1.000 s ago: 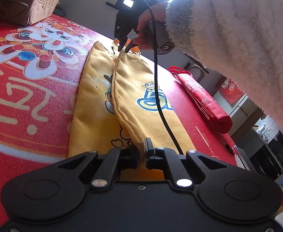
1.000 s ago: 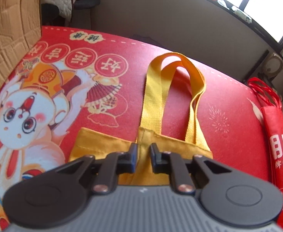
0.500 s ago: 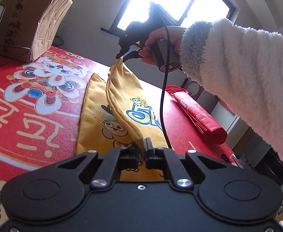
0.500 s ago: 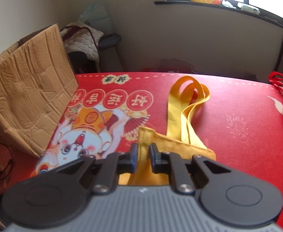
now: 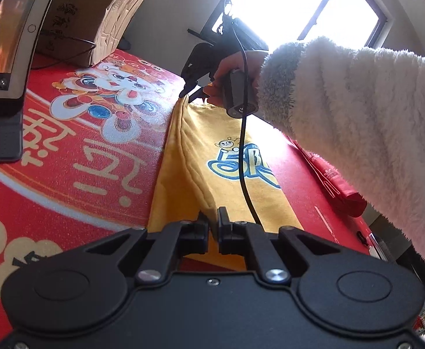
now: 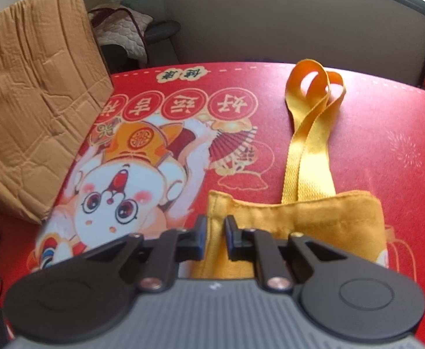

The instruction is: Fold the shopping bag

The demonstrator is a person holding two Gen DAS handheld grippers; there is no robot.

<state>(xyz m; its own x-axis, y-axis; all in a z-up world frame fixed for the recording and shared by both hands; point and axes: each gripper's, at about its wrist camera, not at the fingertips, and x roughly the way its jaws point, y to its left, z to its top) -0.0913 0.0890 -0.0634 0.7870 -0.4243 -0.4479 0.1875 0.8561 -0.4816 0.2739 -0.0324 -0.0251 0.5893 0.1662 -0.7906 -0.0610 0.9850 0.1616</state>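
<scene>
On red printed bench [image 6: 392,151], open cloth ahead of both hand-held grippers; cardboard box [image 6: 32,133] at far left edge. Yellow shopping bag [image 5: 230,180] lies lengthwise, one long edge lifted in ridge. Left hand-held gripper [image 5: 212,221] pinches near end; right hand-held gripper [image 6: 214,226] pinches handle-end corner, white fleece sleeve [image 5: 357,122] reaching across.

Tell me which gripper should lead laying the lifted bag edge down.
Right, probably: the right gripper pinches the yellow bag at its raised handle end, while the left gripper clamps the lower, near end.
</scene>
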